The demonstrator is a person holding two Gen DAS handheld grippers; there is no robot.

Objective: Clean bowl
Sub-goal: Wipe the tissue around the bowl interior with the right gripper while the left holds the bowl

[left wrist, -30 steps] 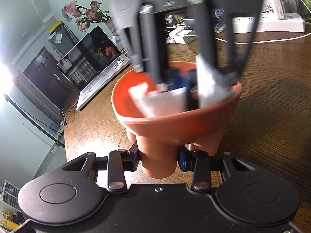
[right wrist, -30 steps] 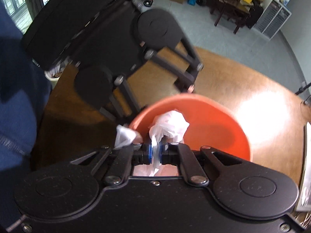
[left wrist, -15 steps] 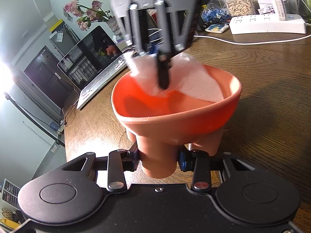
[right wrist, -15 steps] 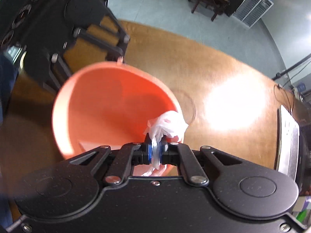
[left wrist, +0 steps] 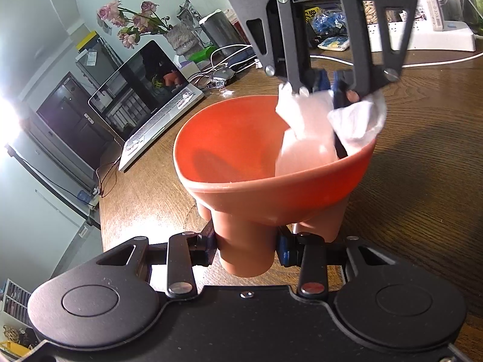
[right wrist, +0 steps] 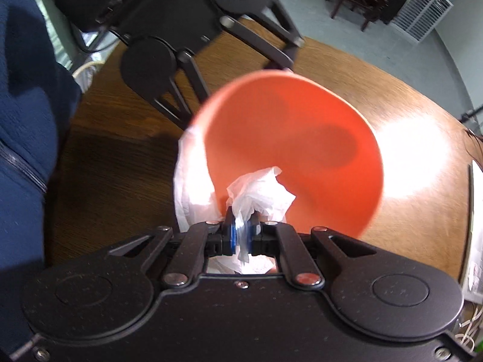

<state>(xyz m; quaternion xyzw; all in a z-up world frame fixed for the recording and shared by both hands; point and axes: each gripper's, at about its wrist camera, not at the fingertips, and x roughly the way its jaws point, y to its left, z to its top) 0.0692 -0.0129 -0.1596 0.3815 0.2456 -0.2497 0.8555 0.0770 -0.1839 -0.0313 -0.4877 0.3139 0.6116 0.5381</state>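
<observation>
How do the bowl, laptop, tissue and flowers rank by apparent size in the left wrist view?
1. Bowl, though it is nearest the camera.
2. Laptop.
3. Tissue, partly hidden.
4. Flowers, farthest away, so true size is unsure.

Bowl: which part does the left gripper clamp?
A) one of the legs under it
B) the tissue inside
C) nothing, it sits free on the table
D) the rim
A: the left gripper is shut on a leg under the bowl; the right gripper holds the tissue.
</observation>
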